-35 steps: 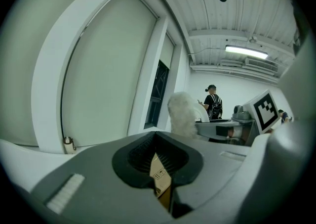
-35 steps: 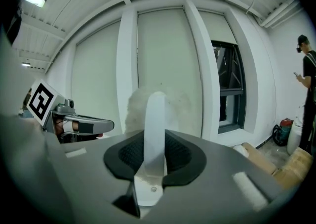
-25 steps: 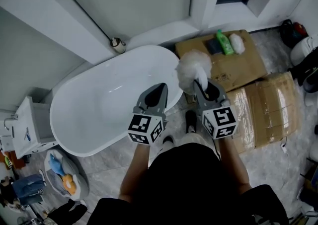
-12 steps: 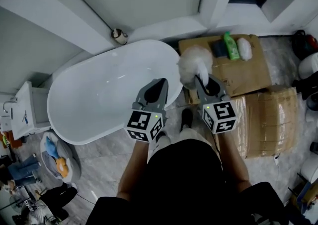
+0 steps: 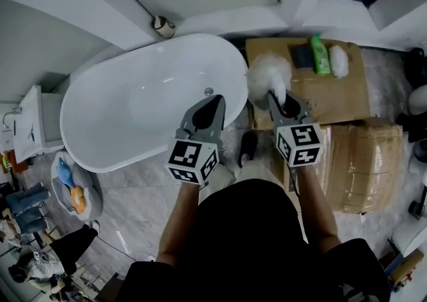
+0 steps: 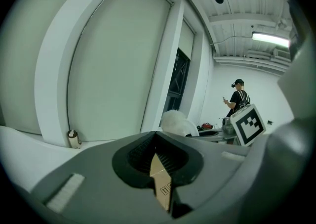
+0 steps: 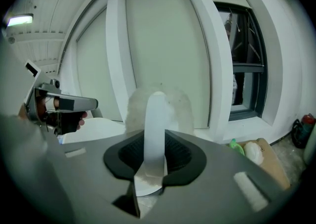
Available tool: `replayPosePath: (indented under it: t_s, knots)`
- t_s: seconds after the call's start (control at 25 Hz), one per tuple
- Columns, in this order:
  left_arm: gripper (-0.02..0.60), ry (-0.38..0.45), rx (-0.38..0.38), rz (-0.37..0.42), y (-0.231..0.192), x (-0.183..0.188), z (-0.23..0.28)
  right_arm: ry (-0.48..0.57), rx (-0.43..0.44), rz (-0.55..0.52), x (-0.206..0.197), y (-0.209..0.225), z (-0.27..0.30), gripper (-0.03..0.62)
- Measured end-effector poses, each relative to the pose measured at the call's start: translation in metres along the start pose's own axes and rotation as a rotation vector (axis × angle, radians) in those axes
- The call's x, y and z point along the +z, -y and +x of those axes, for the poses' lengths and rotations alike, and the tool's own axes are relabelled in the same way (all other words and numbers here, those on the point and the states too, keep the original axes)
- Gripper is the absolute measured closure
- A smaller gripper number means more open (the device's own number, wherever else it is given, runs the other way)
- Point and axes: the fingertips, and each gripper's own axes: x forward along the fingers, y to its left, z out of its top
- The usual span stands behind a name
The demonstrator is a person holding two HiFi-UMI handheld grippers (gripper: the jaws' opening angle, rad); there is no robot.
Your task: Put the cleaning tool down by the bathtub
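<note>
The right gripper point(image 5: 280, 102) pinched the white handle of the cleaning tool point(image 5: 267, 73) between its fingers. The tool's fluffy head pointed away from the person, over the gap between the bathtub point(image 5: 120, 114) and a cardboard box point(image 5: 333, 97). The left gripper point(image 5: 212, 103) hovered over the tub's near rim, fingers pressed together, empty. 1 green bottle point(image 5: 321, 55) lay on the box.

One bathtub point(image 5: 133, 111), two grippers point(image 5: 215, 99) point(image 5: 275, 99), one cleaning tool point(image 5: 265, 73), two boxes point(image 5: 337, 97) point(image 5: 367, 167), one bottle point(image 5: 321, 56)
</note>
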Motion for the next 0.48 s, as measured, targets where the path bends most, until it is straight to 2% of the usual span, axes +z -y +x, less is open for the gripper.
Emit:
replayPosePath:
  t_s: [0.24, 0.48]
  knots:
    - [0.583, -0.014, 0.025, -0.026, -0.014, -0.013, 0.0, -0.055, -0.024, 0.004, -0.03, 0.011, 0.019, 0.505]
    - [0.583, -0.038, 0.014, -0.042, -0.027, -0.025, 0.01, -0.099, -0.063, 0.034, -0.056, 0.02, 0.038, 0.503]
